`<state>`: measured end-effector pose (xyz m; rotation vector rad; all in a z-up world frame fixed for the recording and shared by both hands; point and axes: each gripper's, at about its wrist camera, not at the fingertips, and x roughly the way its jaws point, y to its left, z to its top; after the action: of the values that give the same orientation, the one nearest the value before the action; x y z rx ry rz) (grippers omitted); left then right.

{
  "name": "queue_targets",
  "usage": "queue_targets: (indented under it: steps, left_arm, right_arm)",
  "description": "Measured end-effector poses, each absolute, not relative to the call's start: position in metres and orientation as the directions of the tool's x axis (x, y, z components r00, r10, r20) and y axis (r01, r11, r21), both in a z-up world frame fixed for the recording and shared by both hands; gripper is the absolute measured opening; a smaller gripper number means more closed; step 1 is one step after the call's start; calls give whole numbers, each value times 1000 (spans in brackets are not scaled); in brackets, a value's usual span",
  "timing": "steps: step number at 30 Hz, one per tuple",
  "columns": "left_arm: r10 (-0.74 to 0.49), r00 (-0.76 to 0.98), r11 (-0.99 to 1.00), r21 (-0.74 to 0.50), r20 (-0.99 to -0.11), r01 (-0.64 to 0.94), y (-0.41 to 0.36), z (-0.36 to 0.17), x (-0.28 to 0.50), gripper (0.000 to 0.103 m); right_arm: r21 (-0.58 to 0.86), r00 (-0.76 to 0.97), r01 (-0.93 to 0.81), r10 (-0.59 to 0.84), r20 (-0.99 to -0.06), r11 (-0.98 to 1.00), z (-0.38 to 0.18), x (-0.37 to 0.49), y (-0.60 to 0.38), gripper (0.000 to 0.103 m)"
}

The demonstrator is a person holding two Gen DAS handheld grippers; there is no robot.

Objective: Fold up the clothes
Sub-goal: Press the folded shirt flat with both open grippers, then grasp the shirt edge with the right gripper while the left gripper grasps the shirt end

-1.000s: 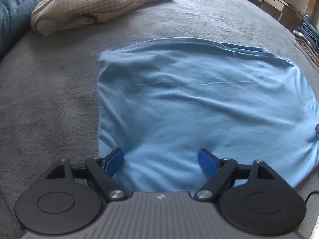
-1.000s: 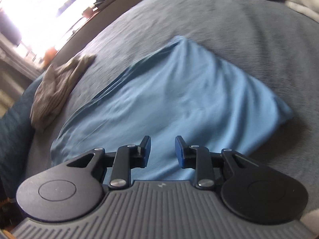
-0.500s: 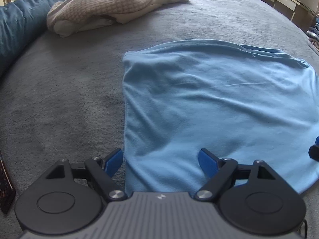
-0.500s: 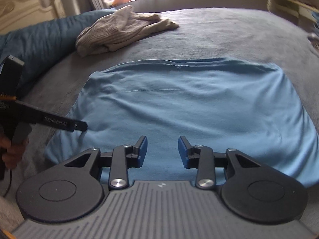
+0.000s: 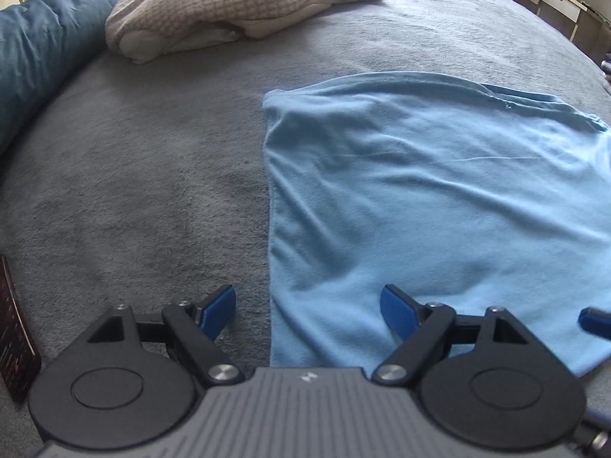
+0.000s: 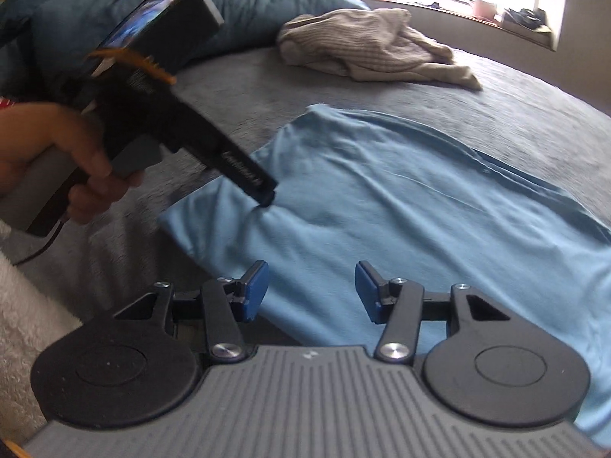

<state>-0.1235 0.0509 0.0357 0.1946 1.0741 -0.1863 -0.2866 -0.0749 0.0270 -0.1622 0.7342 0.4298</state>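
A light blue garment [image 5: 439, 198] lies folded flat on the grey bed cover [image 5: 133, 175]; it also shows in the right wrist view [image 6: 401, 221]. My left gripper [image 5: 307, 311] is open, its jaws straddling the garment's near left edge. It also shows in the right wrist view [image 6: 267, 194], its tip touching the cloth near the left corner. My right gripper [image 6: 311, 292] is open over the garment's near edge, holding nothing. One of its blue fingertips [image 5: 594, 322] shows at the right of the left wrist view.
A beige knitted garment [image 5: 229, 4] lies crumpled at the far side of the bed, also in the right wrist view [image 6: 366, 45]. A dark blue duvet [image 5: 34, 61] runs along the left. A dark flat object [image 5: 15, 328] lies at the near left. A windowsill [image 6: 477, 4] is beyond.
Both grippers have shifted left along the garment's near edge. The right gripper swung round to face the left one and opened a little wider. The garment has not moved.
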Motion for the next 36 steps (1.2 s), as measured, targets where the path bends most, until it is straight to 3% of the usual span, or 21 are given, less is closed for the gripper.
queue_targets:
  steps: [19, 27, 32, 36]
  left_arm:
    - [-64, 470, 997, -33, -880, 74, 126, 41, -107, 84]
    - [-74, 454, 997, -51, -888, 62, 136, 32, -102, 84]
    - [-77, 454, 997, -55, -888, 61, 136, 30, -103, 84]
    - [-83, 457, 996, -63, -886, 60, 137, 29, -105, 84]
  right_arm:
    - [-64, 542, -718, 499, -677, 693, 12, -261, 16, 56]
    - [-156, 528, -764, 467, -709, 627, -6, -268, 43, 57]
    - [-148, 518, -767, 466, -717, 624, -9, -269, 46, 54]
    - [-108, 524, -737, 463, -714, 667, -8, -267, 40, 31]
